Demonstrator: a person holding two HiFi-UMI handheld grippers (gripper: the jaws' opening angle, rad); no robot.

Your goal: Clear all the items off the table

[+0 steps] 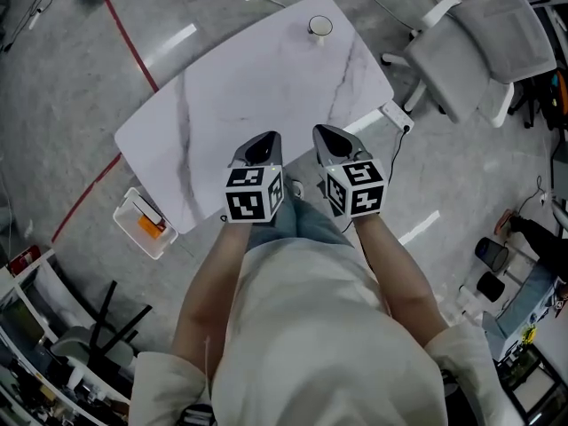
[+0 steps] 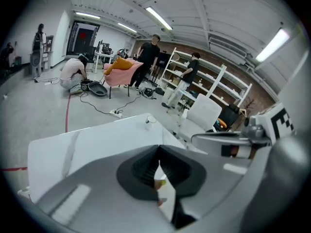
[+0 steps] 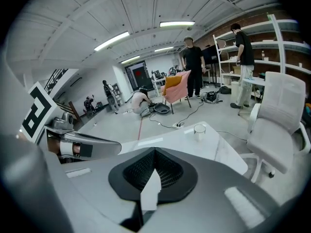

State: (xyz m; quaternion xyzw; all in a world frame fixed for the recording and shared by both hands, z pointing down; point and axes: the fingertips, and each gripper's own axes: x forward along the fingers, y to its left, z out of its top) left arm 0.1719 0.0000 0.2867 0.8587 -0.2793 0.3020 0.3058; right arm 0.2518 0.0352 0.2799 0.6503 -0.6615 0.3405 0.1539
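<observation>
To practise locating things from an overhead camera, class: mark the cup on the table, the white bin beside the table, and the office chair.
cup [image 1: 320, 27]: head view, its open top.
white bin [image 1: 135, 236]: head view, its lower-left wall.
office chair [image 1: 448, 65]: head view, its seat.

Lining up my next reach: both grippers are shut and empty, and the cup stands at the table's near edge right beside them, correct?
No. The cup stands at the far corner of the table, well away from them, as the head view shows. The left gripper and right gripper are indeed shut and empty.
</observation>
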